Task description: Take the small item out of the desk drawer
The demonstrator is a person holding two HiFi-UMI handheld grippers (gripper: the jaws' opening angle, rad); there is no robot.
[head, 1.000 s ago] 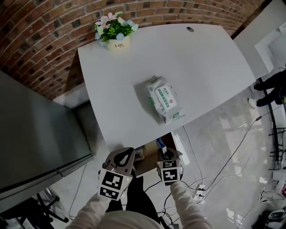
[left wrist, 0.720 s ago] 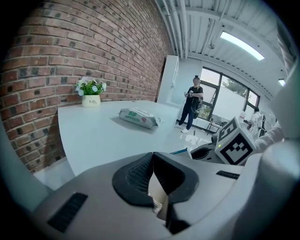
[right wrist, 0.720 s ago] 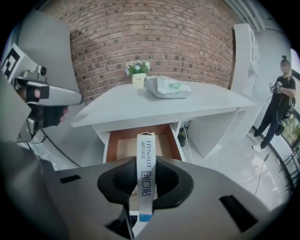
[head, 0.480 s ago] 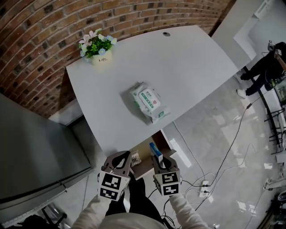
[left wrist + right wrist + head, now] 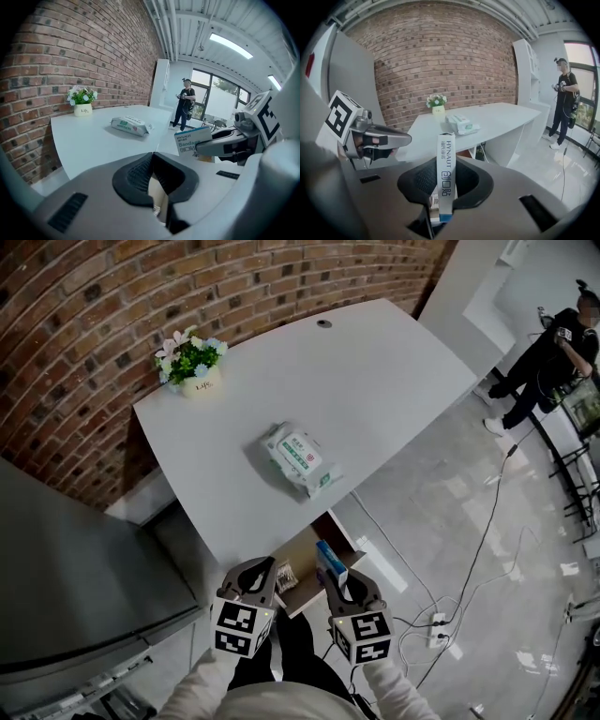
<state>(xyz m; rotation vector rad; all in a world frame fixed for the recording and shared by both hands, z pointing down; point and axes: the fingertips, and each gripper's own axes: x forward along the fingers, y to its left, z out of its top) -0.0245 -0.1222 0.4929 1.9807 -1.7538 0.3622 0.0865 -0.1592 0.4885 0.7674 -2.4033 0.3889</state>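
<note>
My right gripper [image 5: 335,579] is shut on a small blue-and-white bandage box [image 5: 328,562], held upright over the open wooden desk drawer [image 5: 302,554]. In the right gripper view the box [image 5: 446,164] stands edge-on between the pads [image 5: 419,180]. The left gripper view shows the same box [image 5: 192,140] in the right gripper [image 5: 220,145]. My left gripper [image 5: 256,570] hovers at the drawer's left side, jaws together with nothing in them. A small packet [image 5: 286,577] lies in the drawer.
On the white desk [image 5: 375,371] lie a pack of wipes [image 5: 298,457] and a flower pot [image 5: 192,362] near the brick wall. A grey cabinet [image 5: 66,559] stands at left. Cables [image 5: 469,587] run over the floor; a person [image 5: 553,343] stands far right.
The right gripper has drawn the box a little up and back from the drawer. The head camera has swung, so the desk sits farther left. The left gripper stays beside the drawer.
</note>
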